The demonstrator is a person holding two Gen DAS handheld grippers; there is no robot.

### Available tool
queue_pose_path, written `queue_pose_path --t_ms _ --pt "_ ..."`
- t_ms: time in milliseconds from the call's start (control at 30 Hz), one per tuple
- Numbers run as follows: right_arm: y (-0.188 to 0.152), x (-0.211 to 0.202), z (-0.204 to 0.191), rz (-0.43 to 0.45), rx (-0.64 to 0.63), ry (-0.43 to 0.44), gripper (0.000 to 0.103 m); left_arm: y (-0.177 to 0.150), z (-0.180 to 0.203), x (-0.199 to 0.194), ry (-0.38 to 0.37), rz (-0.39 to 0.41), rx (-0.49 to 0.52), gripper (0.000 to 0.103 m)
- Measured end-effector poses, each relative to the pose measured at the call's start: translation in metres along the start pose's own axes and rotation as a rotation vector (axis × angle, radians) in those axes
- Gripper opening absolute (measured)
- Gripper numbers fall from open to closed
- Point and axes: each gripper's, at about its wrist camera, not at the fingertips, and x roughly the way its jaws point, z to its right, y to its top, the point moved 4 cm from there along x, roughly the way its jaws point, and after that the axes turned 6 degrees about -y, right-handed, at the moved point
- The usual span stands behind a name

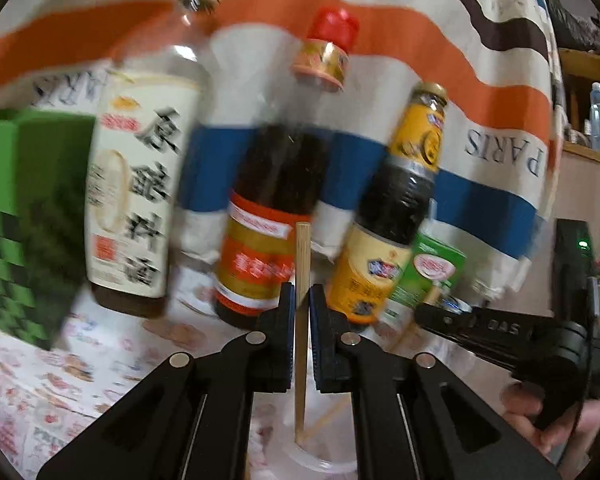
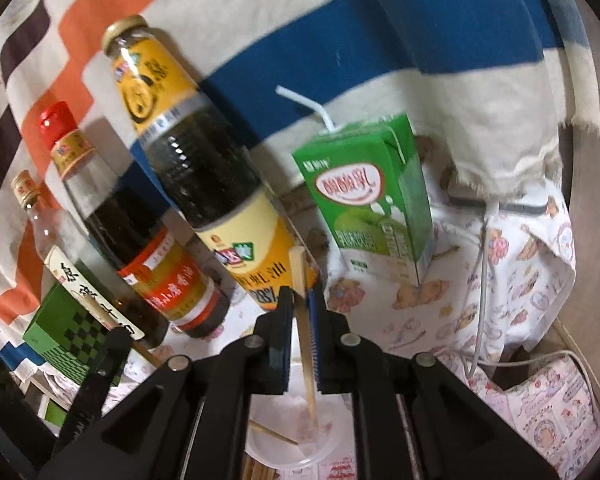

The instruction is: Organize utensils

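1. The left gripper (image 1: 299, 304) is clamped on an upright chopstick (image 1: 302, 280).
2. The chopstick's lower end sits in a clear cup (image 1: 324, 466).
3. Three bottles (image 1: 276, 208) stand behind, beside a green box (image 1: 28, 200).

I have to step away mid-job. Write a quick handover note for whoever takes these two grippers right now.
Left gripper: shut on a chopstick, tip down at the clear plastic cup.
Right gripper: shut on another chopstick, tip inside the same cup.
Done: one thin stick already lies in the cup.
Left: release both chopsticks into the cup. More sticks show at the right wrist view's bottom edge, in front of the cup.
Bottles and the green carton stand close behind.
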Motion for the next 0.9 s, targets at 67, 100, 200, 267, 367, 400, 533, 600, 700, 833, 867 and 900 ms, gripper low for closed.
queue_pose_path --t_ms 67,100,200,267,367,400,533,600,700,833,867,900 --pt "-0.001 0.006 0.002 -0.034 -0.003 -0.031 0.010 -0.001 -0.003 0.004 0.035 -0.023 0.010 0.006" --pt "-0.001 0.008 0.002 -0.044 -0.004 -0.027 0.011 -0.003 -0.003 0.005 0.028 -0.038 0.023 0.006" --pt "-0.001 0.009 0.002 -0.057 -0.005 -0.010 0.028 -0.005 -0.001 0.005 0.048 -0.049 0.061 0.006" --pt "0.003 0.005 0.005 -0.068 -0.012 -0.002 0.035 -0.005 0.002 0.003 0.069 -0.042 0.097 0.009" --pt "0.007 -0.007 0.001 -0.068 -0.033 0.032 0.040 -0.001 0.009 -0.009 0.117 -0.024 0.171 0.027" --pt "0.008 -0.011 -0.001 -0.066 -0.042 0.041 0.040 0.000 0.010 -0.013 0.147 -0.030 0.195 0.027" --pt "0.006 -0.034 -0.019 -0.037 -0.100 0.077 0.044 0.001 0.001 -0.033 0.212 -0.053 0.183 0.027" --pt "0.004 -0.043 -0.027 -0.019 -0.117 0.085 0.045 0.000 -0.005 -0.048 0.228 -0.045 0.189 0.031" --pt "0.000 -0.052 -0.041 -0.017 -0.141 0.123 0.045 0.001 -0.012 -0.073 0.290 -0.029 0.207 0.047" --pt "-0.008 -0.062 -0.056 0.012 -0.178 0.125 0.045 0.001 -0.023 -0.109 0.326 -0.019 0.166 0.048" --pt "-0.011 -0.063 -0.059 0.016 -0.185 0.126 0.045 0.000 -0.025 -0.116 0.333 -0.021 0.165 0.049" --pt "-0.014 -0.064 -0.062 0.016 -0.192 0.129 0.045 -0.001 -0.026 -0.123 0.346 -0.020 0.171 0.052"
